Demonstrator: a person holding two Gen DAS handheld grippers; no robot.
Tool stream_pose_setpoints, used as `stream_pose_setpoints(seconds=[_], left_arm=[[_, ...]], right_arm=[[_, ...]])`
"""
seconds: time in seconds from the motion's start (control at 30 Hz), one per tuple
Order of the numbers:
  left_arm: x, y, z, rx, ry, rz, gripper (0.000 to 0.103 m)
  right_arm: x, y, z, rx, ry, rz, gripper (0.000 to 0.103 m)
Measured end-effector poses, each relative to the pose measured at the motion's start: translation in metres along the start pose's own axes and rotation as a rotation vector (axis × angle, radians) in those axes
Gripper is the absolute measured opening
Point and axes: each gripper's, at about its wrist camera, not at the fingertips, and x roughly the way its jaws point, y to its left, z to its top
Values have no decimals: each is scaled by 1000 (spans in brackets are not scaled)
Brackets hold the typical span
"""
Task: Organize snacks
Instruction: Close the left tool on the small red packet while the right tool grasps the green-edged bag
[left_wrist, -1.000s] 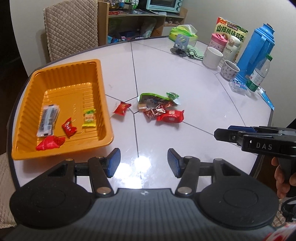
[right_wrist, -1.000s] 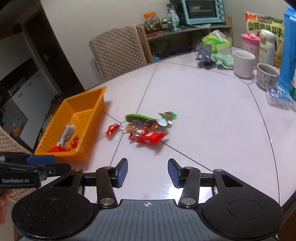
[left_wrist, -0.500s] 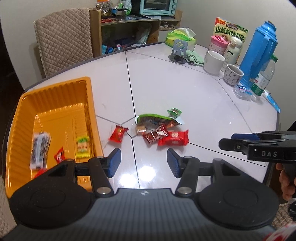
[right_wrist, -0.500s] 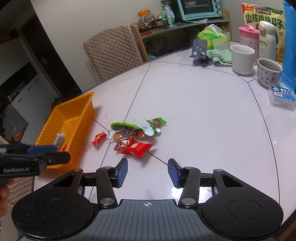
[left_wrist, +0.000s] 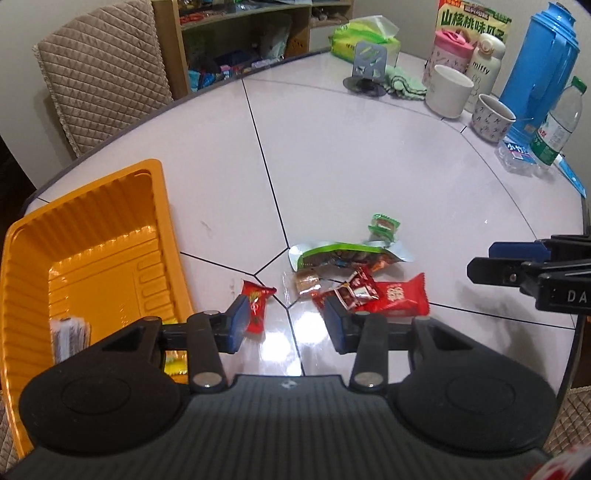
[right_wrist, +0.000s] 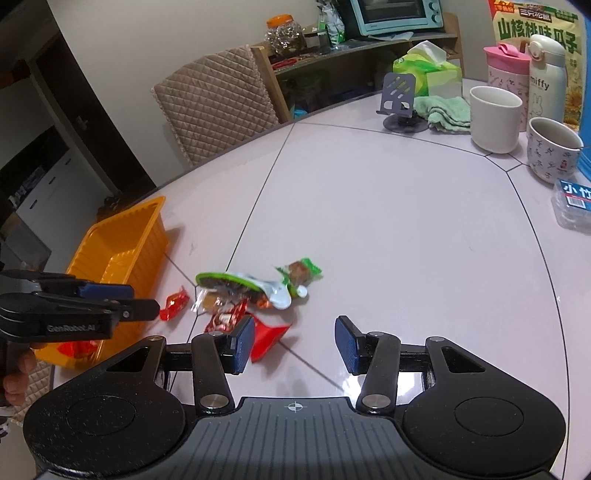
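Observation:
A pile of snacks lies mid-table: a green pouch, a small green candy, a tan candy, small red-brown packets and a red packet. A lone red candy lies to their left. The orange tray at the left holds a few snacks. My left gripper is open and empty, just short of the pile. My right gripper is open and empty, right of the pile; it also shows in the left wrist view.
At the back right stand a phone stand, green cloth, white mug, patterned cup, blue thermos, water bottle and a snack bag. A quilted chair and shelf stand behind the table.
Both grippers have moved forward toward the snack pile; the left one swung right, away from the tray. Both stayed open.

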Motion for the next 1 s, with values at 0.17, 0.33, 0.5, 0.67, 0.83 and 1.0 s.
stream_pose_setpoints(seconds=[0.17, 0.33, 0.5, 0.67, 0.83, 1.0], left_arm=[[16, 7, 9, 23, 35, -12, 39], [32, 9, 16, 79, 85, -8, 38], [49, 9, 18, 115, 146, 0, 33], [60, 7, 18, 137, 171, 15, 30], [67, 4, 19, 173, 187, 44, 28], [69, 5, 21, 188, 187, 71, 16]], right_arm=[[11, -5, 6, 7, 11, 0, 48], [18, -10, 7, 30, 25, 4, 48], [22, -14, 7, 39, 32, 0, 48], [25, -17, 8, 47, 36, -2, 48], [28, -16, 8, 46, 43, -1, 48], [31, -13, 8, 37, 47, 3, 48]])
